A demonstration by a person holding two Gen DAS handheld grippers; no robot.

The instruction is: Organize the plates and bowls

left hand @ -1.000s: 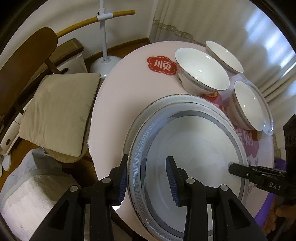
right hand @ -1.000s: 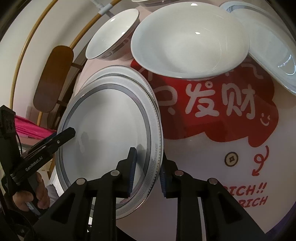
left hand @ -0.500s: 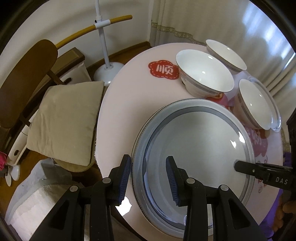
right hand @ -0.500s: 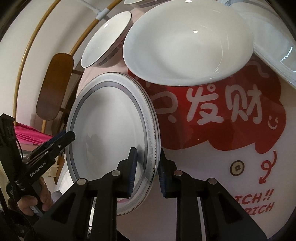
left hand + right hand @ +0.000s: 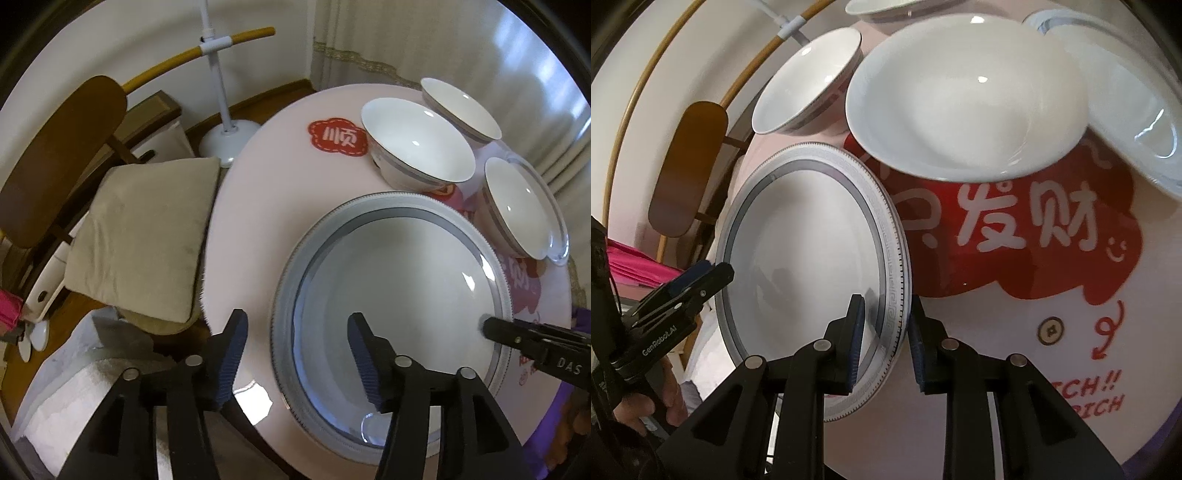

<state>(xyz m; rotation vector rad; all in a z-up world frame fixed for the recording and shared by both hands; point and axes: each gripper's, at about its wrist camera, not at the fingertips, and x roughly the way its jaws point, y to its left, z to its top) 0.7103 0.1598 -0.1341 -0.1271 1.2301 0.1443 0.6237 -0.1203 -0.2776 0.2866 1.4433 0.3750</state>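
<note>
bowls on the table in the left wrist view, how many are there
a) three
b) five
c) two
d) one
a: three white bowls show beyond the big plate, one by the red sticker, one behind it near the curtain, and one sitting on a clear glass plate at the right.

Bowls (image 5: 417, 142): three. Large patterned plates (image 5: 395, 295): two, stacked. Clear glass plate (image 5: 554, 221): one. Hand-held grippers (image 5: 297, 354): two.

On my bench (image 5: 266, 206) the stacked plates (image 5: 391, 295) lie nearest me; three bowls (image 5: 417, 144) sit behind them, one on a glass plate (image 5: 554, 221).
</note>
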